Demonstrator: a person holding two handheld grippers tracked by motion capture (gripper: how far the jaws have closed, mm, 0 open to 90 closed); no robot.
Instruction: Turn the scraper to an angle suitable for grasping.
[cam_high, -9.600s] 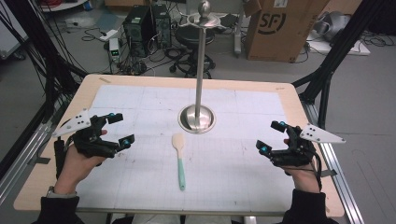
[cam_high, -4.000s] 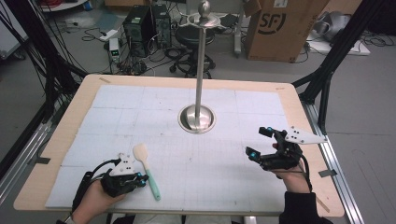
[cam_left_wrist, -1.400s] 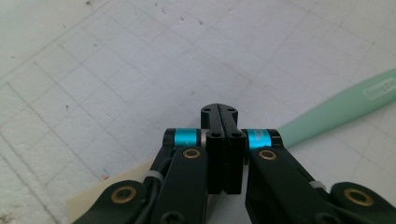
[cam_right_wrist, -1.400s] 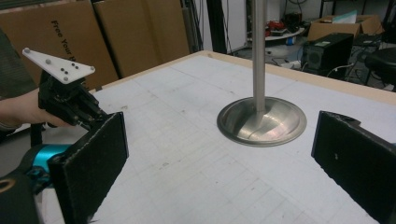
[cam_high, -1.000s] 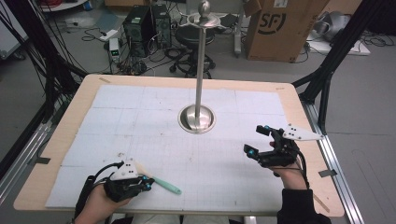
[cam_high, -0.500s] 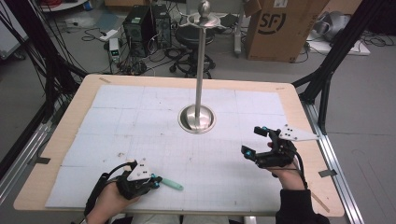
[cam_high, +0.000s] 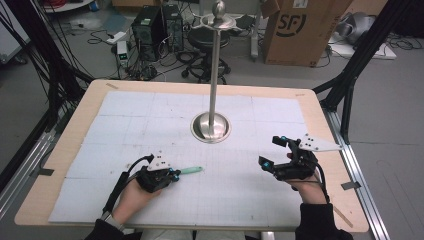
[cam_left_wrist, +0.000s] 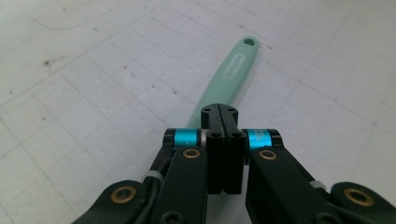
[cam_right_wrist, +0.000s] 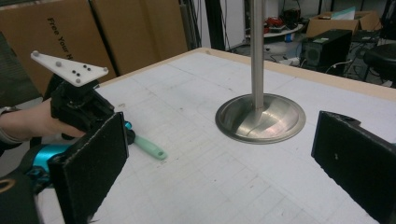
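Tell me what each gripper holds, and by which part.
The left gripper is shut on the spatula, on its mint-green handle near the head end. The right gripper is open, holding nothing.

Spatula handle (cam_left_wrist: 229, 77): smooth matt mint plastic. Stand base (cam_right_wrist: 260, 117): polished, glossy metal. Table mat (cam_high: 150, 115): matt white, scuffed. Table edge (cam_high: 75, 125): pale wood.

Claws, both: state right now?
Left claw: shut on the mint-green spatula, handle pointing away along the table.
Right claw: open, nothing between its pads, facing the steel stand.
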